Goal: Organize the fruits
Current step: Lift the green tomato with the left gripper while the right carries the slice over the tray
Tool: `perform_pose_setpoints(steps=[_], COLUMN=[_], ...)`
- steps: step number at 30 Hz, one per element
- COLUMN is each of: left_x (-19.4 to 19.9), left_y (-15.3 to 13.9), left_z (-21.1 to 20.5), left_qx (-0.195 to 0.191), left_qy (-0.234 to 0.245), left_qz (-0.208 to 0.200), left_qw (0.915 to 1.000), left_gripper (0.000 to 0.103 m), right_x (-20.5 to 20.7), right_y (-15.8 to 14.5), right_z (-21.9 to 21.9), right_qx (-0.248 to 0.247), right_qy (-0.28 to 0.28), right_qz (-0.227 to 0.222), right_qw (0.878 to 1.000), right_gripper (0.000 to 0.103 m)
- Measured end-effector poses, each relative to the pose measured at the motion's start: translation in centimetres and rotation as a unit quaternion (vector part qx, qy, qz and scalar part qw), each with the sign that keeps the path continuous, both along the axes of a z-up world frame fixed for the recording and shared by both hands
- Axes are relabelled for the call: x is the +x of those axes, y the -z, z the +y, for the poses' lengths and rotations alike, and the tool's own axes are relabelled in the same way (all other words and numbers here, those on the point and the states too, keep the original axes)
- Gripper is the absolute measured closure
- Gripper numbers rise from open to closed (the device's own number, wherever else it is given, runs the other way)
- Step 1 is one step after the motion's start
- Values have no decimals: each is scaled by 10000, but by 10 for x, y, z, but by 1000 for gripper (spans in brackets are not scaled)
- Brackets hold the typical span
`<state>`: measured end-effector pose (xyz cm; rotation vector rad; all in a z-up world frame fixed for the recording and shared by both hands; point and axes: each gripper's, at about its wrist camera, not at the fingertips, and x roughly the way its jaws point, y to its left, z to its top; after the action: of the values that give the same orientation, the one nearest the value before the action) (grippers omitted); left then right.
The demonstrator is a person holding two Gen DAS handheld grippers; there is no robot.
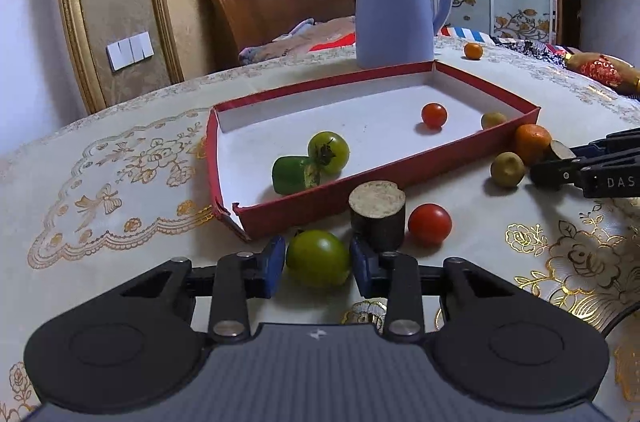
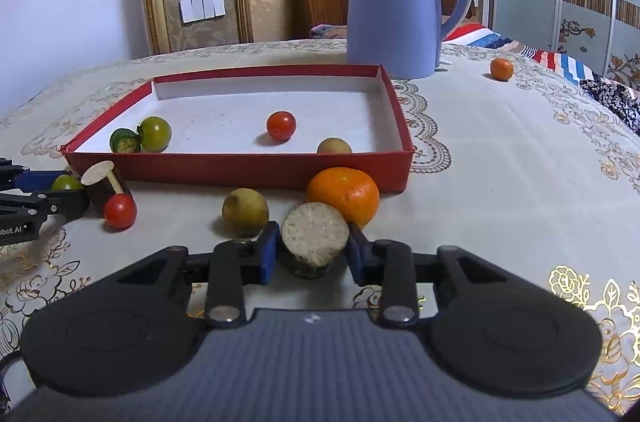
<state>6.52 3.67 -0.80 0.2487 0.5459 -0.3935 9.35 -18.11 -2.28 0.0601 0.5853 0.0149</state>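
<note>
L hand-held gripper (image 1: 318, 264) on green tomato (image 1: 317, 257) | R hand-held gripper (image 2: 313, 254) prob. pinching cut stub (image 2: 314, 240)

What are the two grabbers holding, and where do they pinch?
The left gripper pinches a green tomato by its two sides. The right gripper pinches a short dark cylinder piece by its round sides, pale cut end up.

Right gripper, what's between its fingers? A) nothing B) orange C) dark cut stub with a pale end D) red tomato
C: in the right wrist view the right gripper has its blue pads on either side of the stub; the orange sits just behind it.
</note>
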Motion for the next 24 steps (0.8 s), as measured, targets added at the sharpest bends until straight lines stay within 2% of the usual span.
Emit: perform_pose_setpoints(steps=[5, 24], left_x=[0, -8], left_y=[-1, -5], left_z=[5, 6], left_qx=[-154, -216], left_qy=[-70, -126], left_qz=[32, -180], left_qw=[9999, 9995], left_gripper=[68, 68], right_x=[-2, -17], right_y=[-1, -8], right_z=[-2, 5], right_qx=[57, 7], right_qy=[58, 57], right_qz=[-56, -294], right_qw=[10000, 9996], right_gripper=[70, 70])
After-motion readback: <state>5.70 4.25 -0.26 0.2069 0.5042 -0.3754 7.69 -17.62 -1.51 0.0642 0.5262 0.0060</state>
